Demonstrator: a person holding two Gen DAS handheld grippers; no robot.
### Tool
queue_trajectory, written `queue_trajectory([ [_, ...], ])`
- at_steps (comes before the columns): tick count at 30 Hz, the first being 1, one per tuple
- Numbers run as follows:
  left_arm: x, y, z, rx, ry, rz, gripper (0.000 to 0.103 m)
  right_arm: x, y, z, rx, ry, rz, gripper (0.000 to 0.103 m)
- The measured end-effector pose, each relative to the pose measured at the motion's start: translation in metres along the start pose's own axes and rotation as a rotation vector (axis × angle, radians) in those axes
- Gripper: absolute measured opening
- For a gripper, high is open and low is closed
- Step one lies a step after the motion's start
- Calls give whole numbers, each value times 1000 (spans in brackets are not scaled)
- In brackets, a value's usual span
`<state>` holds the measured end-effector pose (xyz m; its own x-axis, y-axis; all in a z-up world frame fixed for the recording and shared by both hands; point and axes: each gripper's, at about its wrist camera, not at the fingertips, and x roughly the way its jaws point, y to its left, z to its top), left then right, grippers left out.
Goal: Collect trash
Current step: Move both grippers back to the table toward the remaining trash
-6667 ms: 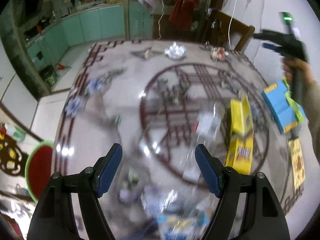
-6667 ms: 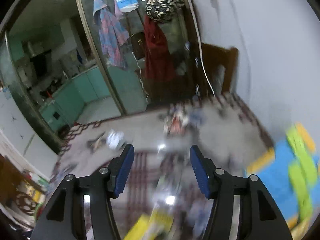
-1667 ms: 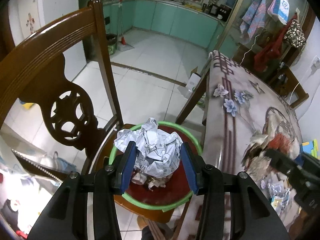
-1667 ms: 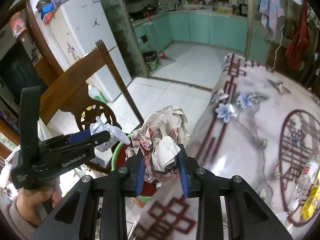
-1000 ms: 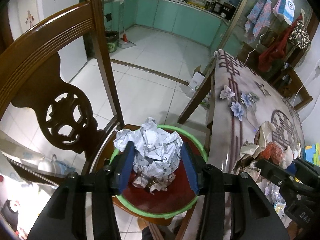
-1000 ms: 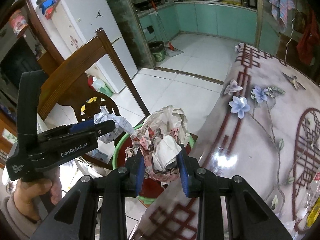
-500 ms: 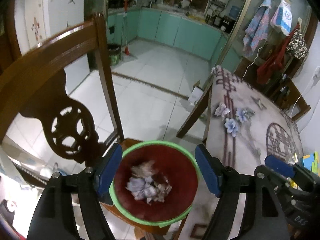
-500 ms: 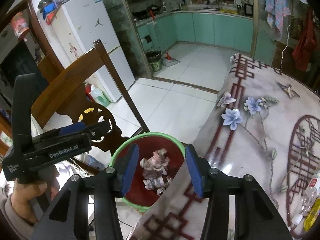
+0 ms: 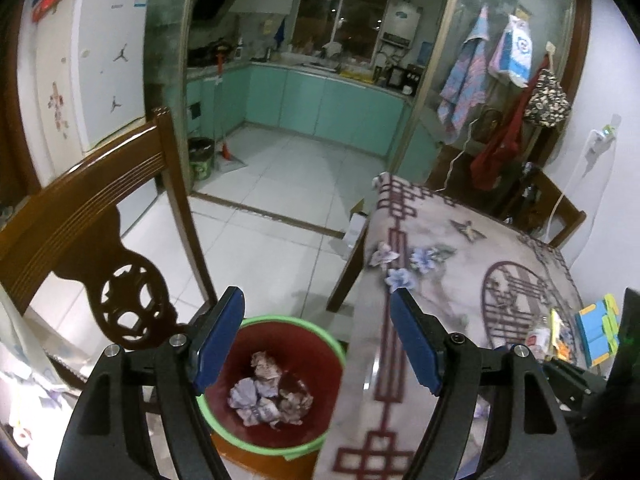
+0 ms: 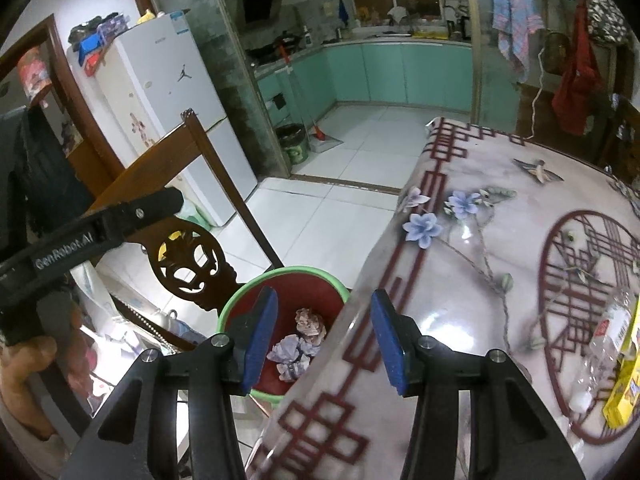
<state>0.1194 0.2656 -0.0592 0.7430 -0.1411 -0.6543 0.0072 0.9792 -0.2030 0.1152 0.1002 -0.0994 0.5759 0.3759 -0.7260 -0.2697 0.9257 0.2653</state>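
Observation:
A red basin with a green rim [image 9: 337, 354] [image 10: 298, 270] stands on a chair seat beside the table. Crumpled paper wads [image 9: 266, 398] [image 10: 300, 346] lie in its bottom. My left gripper [image 9: 316, 297] hangs above the basin, open, with nothing between its blue pads [image 9: 218, 340]. My right gripper [image 10: 324, 294] is over the basin's rim and the table edge, also open and empty. The left tool's black body [image 10: 96, 228] shows in the right wrist view, held by a hand [image 10: 38, 354].
The carved wooden chair back [image 9: 92, 208] [image 10: 188, 276] rises just left of the basin. The patterned table [image 9: 440, 280] [image 10: 480, 248] lies on the right, bearing a clear plastic bottle [image 10: 608, 328], a yellow box [image 10: 626, 376] and a blue box [image 9: 596, 332]. White tiled floor lies beyond.
Both grippers were shut on paper wads over the basin. Their jaws opened, the wads fell into the basin, and both grippers have risen away from it.

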Motion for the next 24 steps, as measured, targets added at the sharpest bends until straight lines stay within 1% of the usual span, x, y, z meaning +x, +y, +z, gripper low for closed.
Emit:
queue_trajectory([
  [4, -3, -24, -7, 12, 1, -21, 76, -20, -15, -11, 21, -13, -6, 47],
  [7, -2, -49, -20, 14, 37, -50, 76, -38, -34, -19, 32, -15, -3, 47],
  [10, 1, -85, -37, 53, 80, -83, 76, -62, -64, -33, 53, -22, -19, 47],
  [13, 8, -124, -54, 85, 130, -136, 76, -88, -108, -48, 98, -16, -58, 48],
  [15, 11, -146, -68, 105, 170, -168, 76, -105, -146, -59, 127, -11, -120, 53],
  [17, 16, -169, -84, 132, 213, -192, 77, -120, -192, -71, 175, -4, -201, 56],
  [19, 23, -192, -102, 160, 259, -206, 77, -128, -237, -83, 249, 16, -277, 56],
  [21, 31, -213, -121, 182, 314, -217, 77, -134, -283, -96, 333, 38, -380, 57],
  [22, 34, -223, -131, 188, 346, -234, 77, -136, -307, -104, 379, 42, -421, 57],
  [24, 41, -243, -152, 195, 409, -268, 77, -135, -338, -113, 450, 54, -448, 57],
])
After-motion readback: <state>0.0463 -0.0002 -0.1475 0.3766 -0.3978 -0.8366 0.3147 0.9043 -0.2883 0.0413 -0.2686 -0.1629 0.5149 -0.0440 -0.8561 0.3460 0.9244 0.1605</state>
